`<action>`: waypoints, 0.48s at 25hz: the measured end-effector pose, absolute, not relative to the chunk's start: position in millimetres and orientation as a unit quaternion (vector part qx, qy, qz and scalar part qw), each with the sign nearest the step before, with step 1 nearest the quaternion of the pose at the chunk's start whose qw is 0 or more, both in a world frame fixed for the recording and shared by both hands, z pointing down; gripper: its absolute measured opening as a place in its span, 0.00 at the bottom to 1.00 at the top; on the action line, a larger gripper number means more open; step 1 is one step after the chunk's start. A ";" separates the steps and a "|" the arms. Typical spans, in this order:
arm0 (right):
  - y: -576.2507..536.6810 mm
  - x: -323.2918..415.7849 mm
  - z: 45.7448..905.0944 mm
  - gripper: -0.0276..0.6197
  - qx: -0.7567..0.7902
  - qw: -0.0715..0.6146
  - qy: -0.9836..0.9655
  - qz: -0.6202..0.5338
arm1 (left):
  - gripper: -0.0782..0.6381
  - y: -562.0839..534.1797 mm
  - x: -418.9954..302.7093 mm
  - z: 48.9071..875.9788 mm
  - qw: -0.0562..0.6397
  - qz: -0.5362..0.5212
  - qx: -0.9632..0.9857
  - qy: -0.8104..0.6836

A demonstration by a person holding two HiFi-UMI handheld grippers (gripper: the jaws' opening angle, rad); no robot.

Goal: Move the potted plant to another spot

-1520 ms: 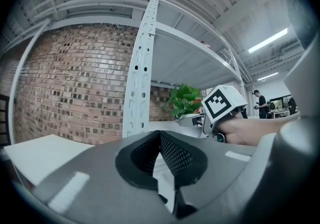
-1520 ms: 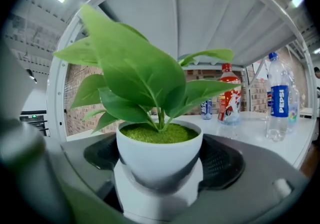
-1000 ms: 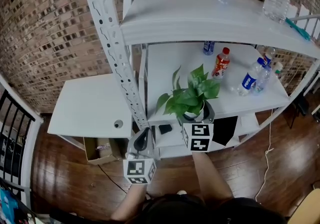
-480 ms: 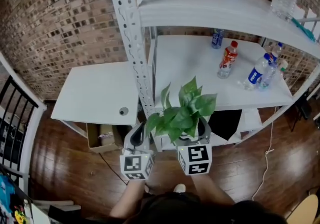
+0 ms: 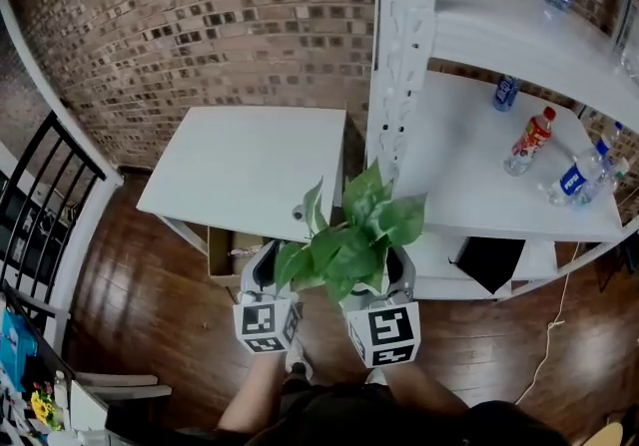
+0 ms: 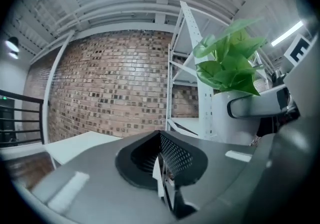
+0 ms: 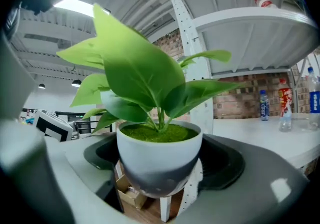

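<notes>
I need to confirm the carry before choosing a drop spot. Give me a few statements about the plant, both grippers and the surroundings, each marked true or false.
1. The right gripper has its jaws closed on the white pot of the potted plant. True.
2. The potted plant stands on the shelf. False: it is held in the air in front of the rack, over the wooden floor.
3. The left gripper also grips the pot. False: its jaws are together with nothing between them, and the pot is off to its side.
4. A white table stands beside the rack, against the brick wall. True.
</notes>
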State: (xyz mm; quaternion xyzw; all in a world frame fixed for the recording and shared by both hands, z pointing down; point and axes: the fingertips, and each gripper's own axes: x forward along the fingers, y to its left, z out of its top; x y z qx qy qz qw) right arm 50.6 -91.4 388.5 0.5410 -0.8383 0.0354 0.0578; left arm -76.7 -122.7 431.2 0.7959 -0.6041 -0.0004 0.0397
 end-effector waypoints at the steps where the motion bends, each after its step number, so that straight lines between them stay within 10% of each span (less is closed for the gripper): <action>1: -99.2 36.3 388.4 0.77 0.538 0.057 -0.840 0.035 | 0.13 -129.1 -90.6 431.8 0.040 0.001 0.794 -0.607; 12: -216.5 -98.9 428.1 0.77 0.568 0.033 -0.822 0.024 | 0.13 -204.5 -229.3 436.2 0.028 -0.010 0.804 -0.594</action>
